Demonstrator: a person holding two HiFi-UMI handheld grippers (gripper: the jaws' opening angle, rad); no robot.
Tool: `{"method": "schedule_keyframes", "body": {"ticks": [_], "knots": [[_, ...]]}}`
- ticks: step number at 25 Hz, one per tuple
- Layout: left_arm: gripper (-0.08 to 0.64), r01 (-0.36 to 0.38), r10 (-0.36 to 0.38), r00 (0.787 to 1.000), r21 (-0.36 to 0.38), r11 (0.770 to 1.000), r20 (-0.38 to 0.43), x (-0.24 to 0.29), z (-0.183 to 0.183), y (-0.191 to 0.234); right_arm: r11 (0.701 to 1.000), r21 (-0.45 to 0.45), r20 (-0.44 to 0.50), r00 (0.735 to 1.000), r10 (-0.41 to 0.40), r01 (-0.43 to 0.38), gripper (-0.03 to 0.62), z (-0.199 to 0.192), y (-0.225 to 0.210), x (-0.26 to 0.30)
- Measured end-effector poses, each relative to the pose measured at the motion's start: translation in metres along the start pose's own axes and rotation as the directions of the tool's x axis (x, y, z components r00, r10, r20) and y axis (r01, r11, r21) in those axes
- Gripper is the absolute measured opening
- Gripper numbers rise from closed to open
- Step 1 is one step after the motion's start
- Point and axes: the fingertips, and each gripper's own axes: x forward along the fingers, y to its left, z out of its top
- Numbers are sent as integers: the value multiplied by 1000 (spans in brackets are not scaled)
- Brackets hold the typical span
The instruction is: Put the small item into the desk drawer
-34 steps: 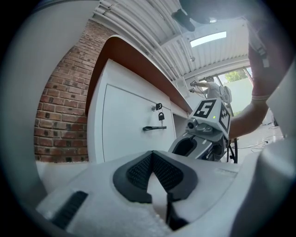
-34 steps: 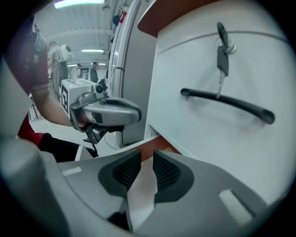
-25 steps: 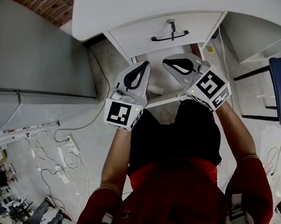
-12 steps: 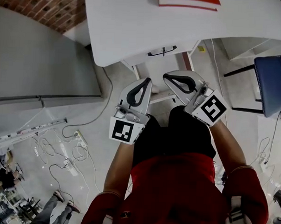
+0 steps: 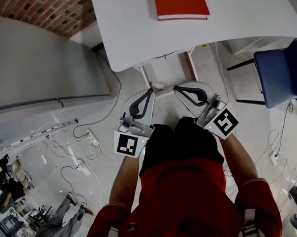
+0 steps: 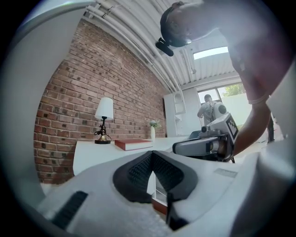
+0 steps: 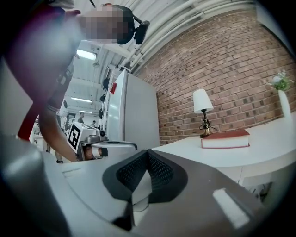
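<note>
The left claw [image 5: 149,92] and right claw [image 5: 179,89] sit pinched together (both empty) before the table [image 5: 127,36].

so both arms are out in front with elbows bent; left forearm [image 5: 122,180] and right forearm [image 5: 241,156] are bare below red sleeves; left gripper [image 5: 150,92] and right gripper [image 5: 177,88] sit side by side, near each other but not touching, front ends angled slightly inward; both held level; left jaws are pressed together with nothing in them; same on the right, closed and empty
</note>
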Motion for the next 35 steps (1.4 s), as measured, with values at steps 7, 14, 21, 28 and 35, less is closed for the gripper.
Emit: {"method": "schedule_keyframes", "body": {"ticks": [7,14,21,28,35], "knots": [[5,52,-53,999,-26,998,-14,-14,88,-47,998,49,22,999,-26,25,12,84,31,-36],[6,132,-132,991,-21,991,-12,-23,162,-91,988,121,65,993,-103,95,12,143,50,-89],[5,184,-184,983,-11,983,10,-25,194,-125,990,49,70,989,-133,130,12,180,64,-118],[6,189,-189,981,-1,982,35,-29,215,-140,997,-6,111,991,-79,80,11,213,80,-112],[5,175,-176,982,15,984,74,-42,237,-138,997,-4,130,988,-82,83,11,229,93,-108]]}}
